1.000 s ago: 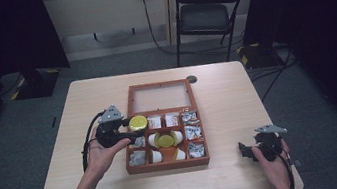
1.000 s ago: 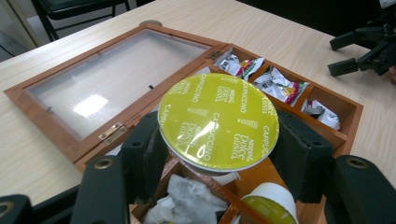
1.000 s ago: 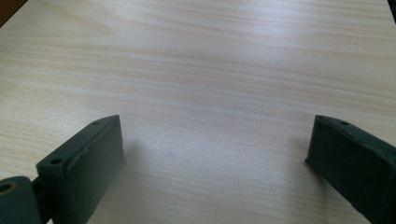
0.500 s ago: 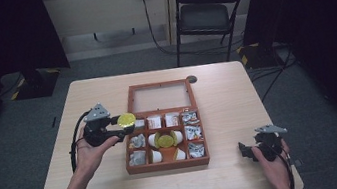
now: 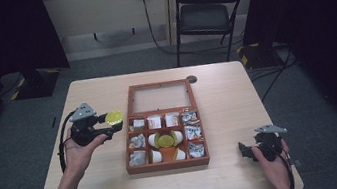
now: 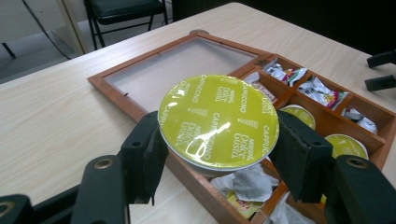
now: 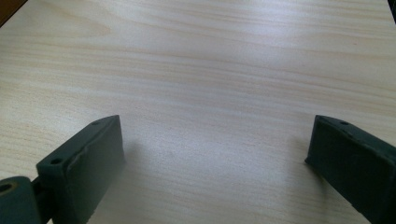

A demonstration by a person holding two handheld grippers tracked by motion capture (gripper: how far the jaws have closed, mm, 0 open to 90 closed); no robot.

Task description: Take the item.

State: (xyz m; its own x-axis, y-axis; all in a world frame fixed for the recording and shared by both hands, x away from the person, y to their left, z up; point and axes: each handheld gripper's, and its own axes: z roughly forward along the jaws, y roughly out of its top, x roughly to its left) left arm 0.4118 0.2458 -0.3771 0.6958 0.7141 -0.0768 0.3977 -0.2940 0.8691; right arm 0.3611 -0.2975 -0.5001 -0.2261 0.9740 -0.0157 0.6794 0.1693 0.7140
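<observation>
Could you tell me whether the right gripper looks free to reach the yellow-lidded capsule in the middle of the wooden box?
Probably yes. The right gripper is open and empty, only bare table lies between it and the wooden box, and the capsule sits uncovered under the open lid.

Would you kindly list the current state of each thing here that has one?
Left hand-held gripper: shut on the coffee capsule.
Coffee capsule: held above the box's left edge, foil lid intact.
Wooden box: open, lid flat behind.
Right hand-held gripper: open, holding nothing.

Capsule [image 6: 218, 121] lid glossy foil; table [image 7: 210, 70] matt pale wood.
</observation>
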